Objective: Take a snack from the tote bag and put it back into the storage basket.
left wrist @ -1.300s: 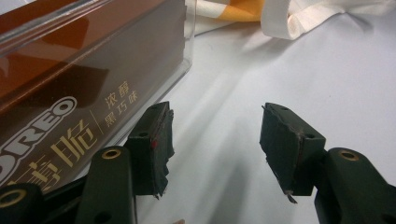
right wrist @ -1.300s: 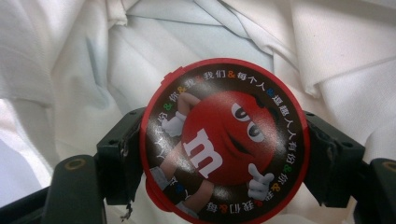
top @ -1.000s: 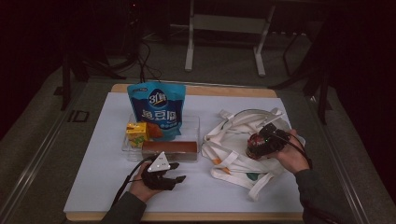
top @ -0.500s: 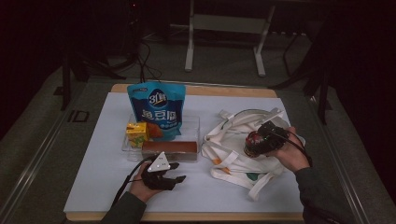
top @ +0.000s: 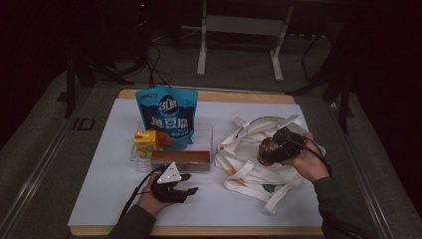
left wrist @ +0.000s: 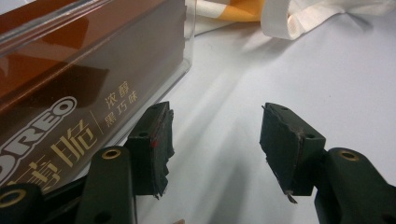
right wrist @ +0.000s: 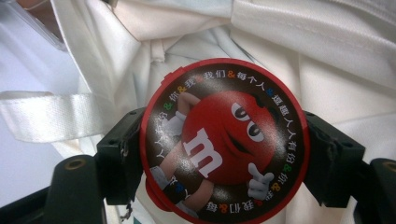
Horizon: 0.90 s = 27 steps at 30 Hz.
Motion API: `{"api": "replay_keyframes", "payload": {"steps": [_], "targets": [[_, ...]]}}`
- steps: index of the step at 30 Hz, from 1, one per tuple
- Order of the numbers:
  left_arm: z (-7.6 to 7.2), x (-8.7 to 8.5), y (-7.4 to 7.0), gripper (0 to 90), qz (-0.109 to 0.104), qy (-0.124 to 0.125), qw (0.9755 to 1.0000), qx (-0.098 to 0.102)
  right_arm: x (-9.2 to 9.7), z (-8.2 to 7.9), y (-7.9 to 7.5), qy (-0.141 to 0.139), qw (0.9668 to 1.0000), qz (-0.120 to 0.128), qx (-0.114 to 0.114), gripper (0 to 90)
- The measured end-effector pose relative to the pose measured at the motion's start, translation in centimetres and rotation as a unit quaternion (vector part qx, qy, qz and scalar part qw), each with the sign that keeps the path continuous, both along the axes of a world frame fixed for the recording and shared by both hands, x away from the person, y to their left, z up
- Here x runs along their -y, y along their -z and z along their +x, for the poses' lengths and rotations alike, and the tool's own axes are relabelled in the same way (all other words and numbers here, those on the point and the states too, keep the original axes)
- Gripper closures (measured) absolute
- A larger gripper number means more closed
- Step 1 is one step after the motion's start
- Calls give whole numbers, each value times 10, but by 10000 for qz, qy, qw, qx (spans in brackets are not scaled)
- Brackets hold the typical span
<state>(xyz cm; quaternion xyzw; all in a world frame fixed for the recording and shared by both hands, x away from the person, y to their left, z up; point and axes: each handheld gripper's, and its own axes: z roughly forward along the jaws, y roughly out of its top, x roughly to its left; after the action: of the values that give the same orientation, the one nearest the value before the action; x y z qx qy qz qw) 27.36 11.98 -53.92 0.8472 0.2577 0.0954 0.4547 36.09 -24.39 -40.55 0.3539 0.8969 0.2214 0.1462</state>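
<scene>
While the right gripper clamps its two black pads on either side of the round M&M's tin, the red candy figure on the lid faces straight up along the jaws in the right gripper view, and that's a firm hold, pads pressed to the rim on both sides! From the high view the tin hangs over the crumpled white tote bag, which sprawls toward the right edge of the table, straps trailing out toward the near edge. Across to the middle, the left gripper rests low on the white table surface near the front edge, jaws standing well apart with nothing between them; in the left gripper view only bare tabletop shows between the pads. Just beside its left-hand jaw sits the brown Oreo box, close but not gripped. That box lies along the front of a clear tray, and behind it stand a yellow carton and a tall blue snack bag, up toward the far edge.
</scene>
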Motion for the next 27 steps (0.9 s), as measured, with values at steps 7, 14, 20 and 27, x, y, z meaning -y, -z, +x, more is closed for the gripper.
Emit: {"api": "replay_keyframes", "payload": {"steps": [7, 14, 20, 27], "targets": [[0, 0, 0, 438, -2, -3, 10000, 0, -5, -2, -6, -108, 9999, 5, 25, 256], [0, 0, 0, 438, 6, 1, 10000, 3, -10, -4, -12, -188, 9998, 8, 71, 256], [0, 0, 0, 438, 2, 0, 10000, 0, -14, -4, -16, -253, 9996, 31, 76, 256], [0, 0, 0, 438, -4, -4, 10000, 1, -20, -6, -21, -327, 9994, 31, 88, 256]]}}
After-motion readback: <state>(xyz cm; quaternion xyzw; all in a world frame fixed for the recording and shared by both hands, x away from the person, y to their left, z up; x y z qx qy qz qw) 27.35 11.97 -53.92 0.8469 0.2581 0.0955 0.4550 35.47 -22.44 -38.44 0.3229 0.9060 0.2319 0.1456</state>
